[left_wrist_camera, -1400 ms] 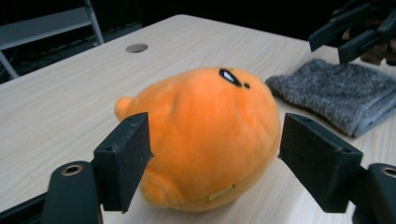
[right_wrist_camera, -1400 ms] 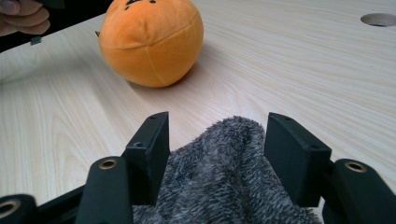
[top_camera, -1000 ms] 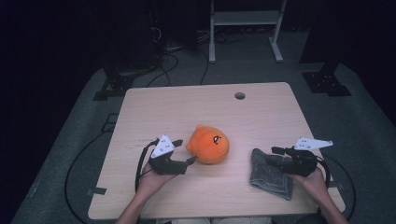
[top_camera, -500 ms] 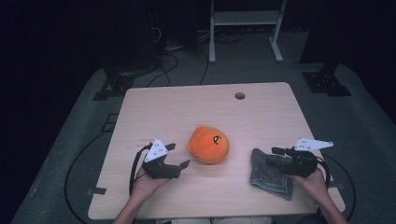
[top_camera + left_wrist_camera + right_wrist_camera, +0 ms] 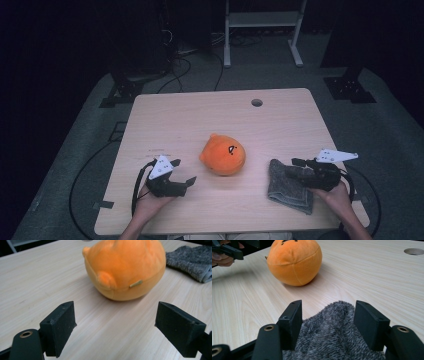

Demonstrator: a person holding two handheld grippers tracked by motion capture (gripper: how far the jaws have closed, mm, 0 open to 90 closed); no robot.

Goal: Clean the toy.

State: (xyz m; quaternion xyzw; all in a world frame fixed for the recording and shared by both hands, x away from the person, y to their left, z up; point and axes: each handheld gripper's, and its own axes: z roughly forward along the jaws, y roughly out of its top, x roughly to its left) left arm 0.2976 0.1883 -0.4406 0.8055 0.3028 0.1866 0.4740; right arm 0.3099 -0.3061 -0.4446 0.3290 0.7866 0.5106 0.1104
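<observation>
A: Quick pass. L gripper (image 5: 190, 181) sits on the near-left part of the table (image 5: 200, 115), jaws wide apart, nothing btwn them. They've just been opening a bit further.

B: And the plush?

A: Orange plush (image 5: 223, 154) lies ahead of the L gripper, off to its right, apart from it. Bare wood btwn the jaw tips and the toy. In the left gripper view the plush (image 5: 125, 267) sits straight ahead, centred on the gap, not touched.

B: Long axis?

A: Roughly round, slightly squashed, so no real long axis. Widest across, side to side as the L gripper sees it.

B: R side?

A: R gripper (image 5: 295, 167) rests over the grey cloth (image 5: 290, 185). In the right gripper view the cloth (image 5: 332, 335) bunches up btwn the two jaws, which stand moderately open. Fabric looks to brush both pads, but can't tell if they really pinch it. Looks more like straddling than a grip.

B: Which hand's nearer the plush?

A: L, I'd say, tho not by much. From the R gripper the plush (image 5: 294, 262) is ahead and to its left, w/ the cloth edge in btwn.

B: Next?

A: My guess: if the plush is the target, the L gripper needs a straight push fwd. Jaws look about as wide as the toy.
</observation>
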